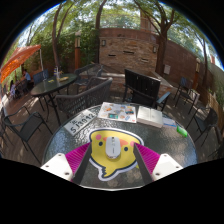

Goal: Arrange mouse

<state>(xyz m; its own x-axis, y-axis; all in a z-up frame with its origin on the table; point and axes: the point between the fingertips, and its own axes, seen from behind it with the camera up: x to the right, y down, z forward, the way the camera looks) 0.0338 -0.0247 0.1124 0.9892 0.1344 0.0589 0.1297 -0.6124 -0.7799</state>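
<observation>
Yellow and rounded, the mouse (114,152) sits clamped between the gripper's (112,160) pink-padded fingers (72,161), which press on both its sides. It is held just above the glass counter (150,135), with papers (130,112) lying beyond.

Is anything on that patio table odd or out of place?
One thing: the yellow mouse with a cartoon face, an indoor desk item on an outdoor glass table. It sits between the fingers of the gripper, which look pressed on its sides. Papers lie scattered beyond it. Nothing looks spilled or broken.
</observation>
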